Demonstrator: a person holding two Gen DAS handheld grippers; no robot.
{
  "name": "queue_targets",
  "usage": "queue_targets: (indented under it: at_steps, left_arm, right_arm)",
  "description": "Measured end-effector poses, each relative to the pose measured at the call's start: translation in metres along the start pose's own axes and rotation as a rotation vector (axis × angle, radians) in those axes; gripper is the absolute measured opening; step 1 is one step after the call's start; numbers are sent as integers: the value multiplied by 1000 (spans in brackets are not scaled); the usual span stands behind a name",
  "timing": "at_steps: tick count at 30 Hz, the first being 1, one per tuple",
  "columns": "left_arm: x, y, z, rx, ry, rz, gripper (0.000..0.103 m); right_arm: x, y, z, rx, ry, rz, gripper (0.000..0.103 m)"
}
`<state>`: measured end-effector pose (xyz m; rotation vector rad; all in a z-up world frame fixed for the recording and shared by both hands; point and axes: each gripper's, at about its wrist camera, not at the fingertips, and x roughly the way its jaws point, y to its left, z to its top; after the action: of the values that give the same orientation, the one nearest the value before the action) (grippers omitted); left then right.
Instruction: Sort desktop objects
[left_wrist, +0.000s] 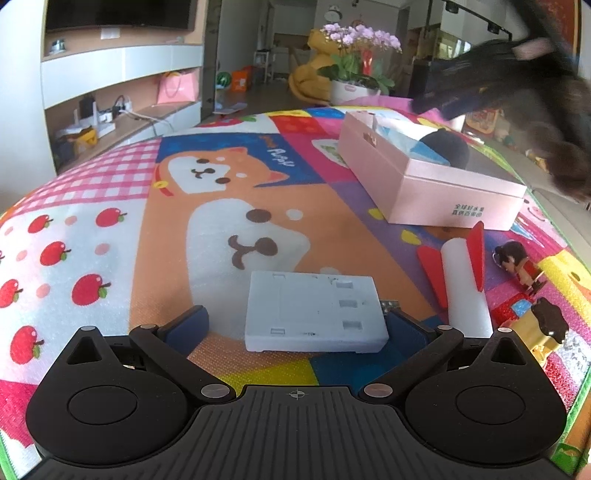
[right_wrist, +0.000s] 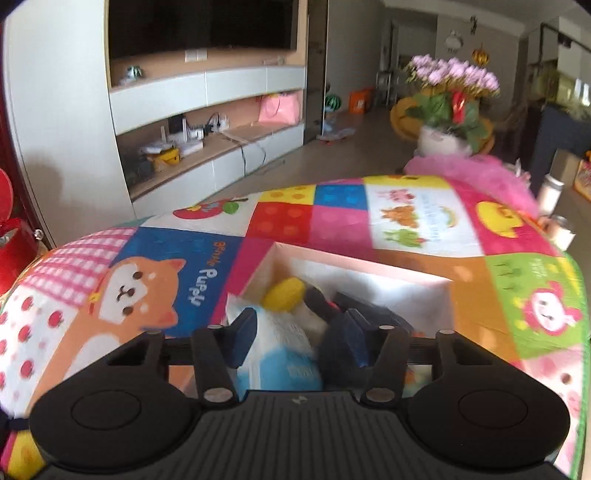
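Two sets of tongs are in play: the left tongs (left_wrist: 295, 326) stand apart around the white plastic block (left_wrist: 314, 312) at 6 o'clock on the surface (left_wrist: 221, 236), pads not pressing, so closing off-centre could skid it. Farther off, at 1 o'clock, the right tongs (right_wrist: 295, 341) hover apart, empty, above the pink box (right_wrist: 369, 267); descending, they could snag the tissue pack (right_wrist: 280, 350) inside.

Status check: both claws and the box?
Left claw open, white block between its fingers. Right claw empty above pink box. Nothing in the way.
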<state>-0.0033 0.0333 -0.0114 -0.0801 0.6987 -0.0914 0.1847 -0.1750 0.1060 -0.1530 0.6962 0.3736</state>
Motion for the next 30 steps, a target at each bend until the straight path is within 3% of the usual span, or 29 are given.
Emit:
queue_targets:
  at_steps: [8, 15, 17, 19, 21, 24, 26, 30]
  left_arm:
    - [-2, 3, -1, -13, -6, -12, 103]
    - [-2, 3, -1, -13, -6, -12, 103]
    - [-2, 3, -1, -13, -6, -12, 103]
    - [-1, 3, -1, -13, -6, -12, 103]
    - [-2, 3, -1, -10, -5, -10, 103]
    - [-2, 3, -1, -11, -5, -11, 103]
    - [-2, 5, 0, -17, -7, -18, 103]
    - [-3, 5, 0, -22, -6, -16, 103]
  right_arm:
    - [79, -1, 5, 79, 231, 39, 49]
    - [81, 11, -2, 42, 207, -18, 52]
    - [64, -1, -3, 114, 189, 13, 52]
    - [33, -14, -6, 155, 117, 36, 57]
    - [-8, -24, -17, 147, 7, 1, 74]
    - [-59, -37, -45, 127, -90, -57, 80]
    - [-83, -43, -69, 116, -106, -75, 89]
    - [-99, -40, -123, 64, -58, -127, 89]
